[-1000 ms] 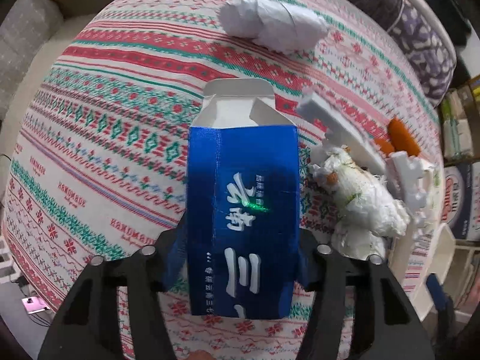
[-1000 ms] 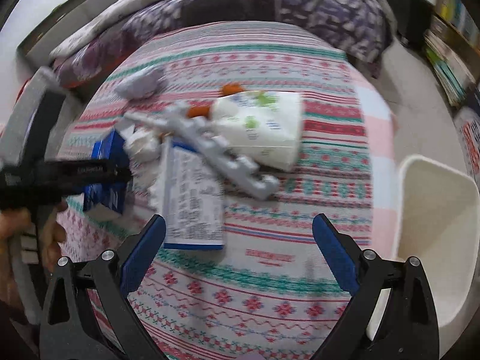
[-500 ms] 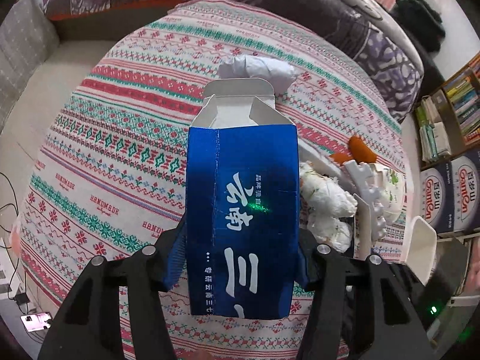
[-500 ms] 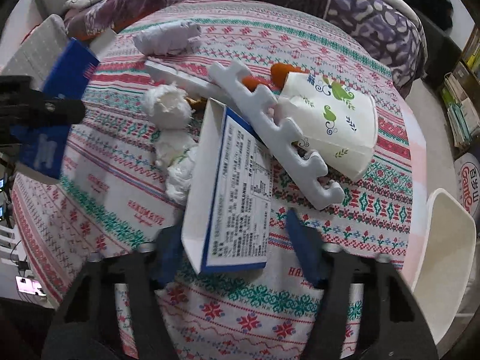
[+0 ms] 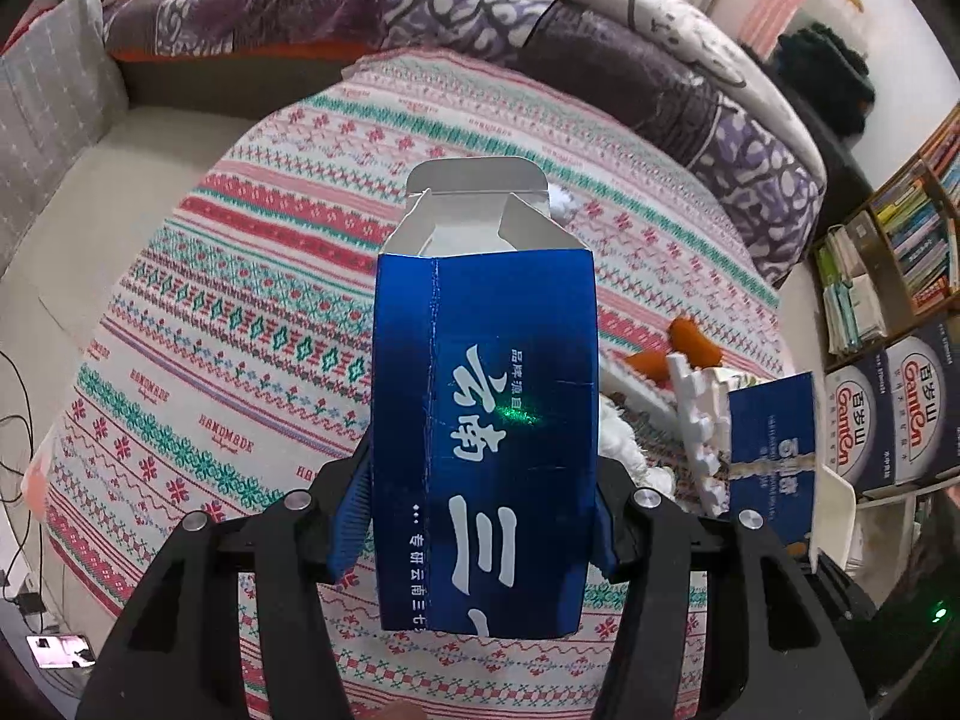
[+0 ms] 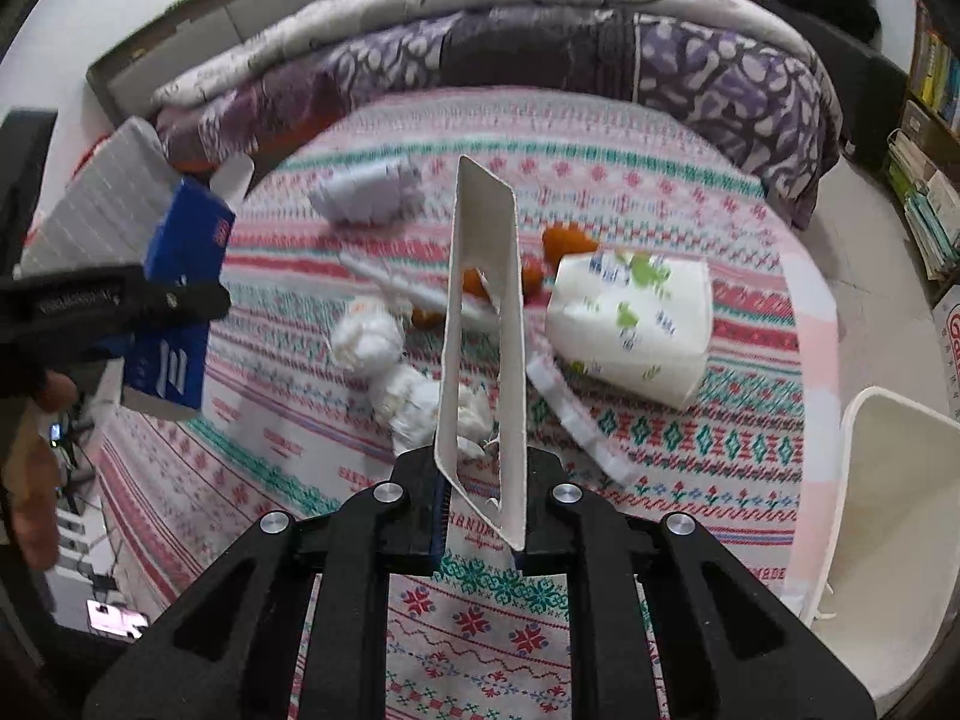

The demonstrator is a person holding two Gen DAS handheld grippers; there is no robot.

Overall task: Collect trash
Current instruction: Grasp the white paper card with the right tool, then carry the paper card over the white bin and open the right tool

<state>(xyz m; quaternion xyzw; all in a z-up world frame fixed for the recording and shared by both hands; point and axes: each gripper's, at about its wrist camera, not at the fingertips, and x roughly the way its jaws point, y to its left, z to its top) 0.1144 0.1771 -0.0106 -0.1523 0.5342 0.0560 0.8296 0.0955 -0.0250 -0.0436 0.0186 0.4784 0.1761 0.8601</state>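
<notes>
Left wrist view: the left gripper [image 5: 483,516] occupies the lower centre of the frame, its jaws closed against both sides of a blue carton [image 5: 486,414]. The carton stands upright between the fingers, top flaps open, white inside visible. A second blue carton [image 5: 771,450] appears at right centre, raised above the patterned bedspread [image 5: 240,312]. A white foam strip [image 5: 696,420] lies just left of it, with orange pieces [image 5: 690,345] above. A white bin [image 5: 834,516] sits at the right edge, lower half.

Right wrist view: the right gripper [image 6: 480,516] sits at lower centre, jaws nearly together, clamping the second carton [image 6: 486,348] edge-on, so that its open white end faces the camera. The left gripper [image 6: 120,300] holding its carton [image 6: 180,300] appears at the left edge. Behind, on the bedspread [image 6: 690,450]: crumpled white tissue [image 6: 408,372] at centre, a white tissue pack [image 6: 636,324] right of centre, a crumpled grey-white wad [image 6: 366,189] at upper centre. The bin [image 6: 888,540] occupies the lower right.
</notes>
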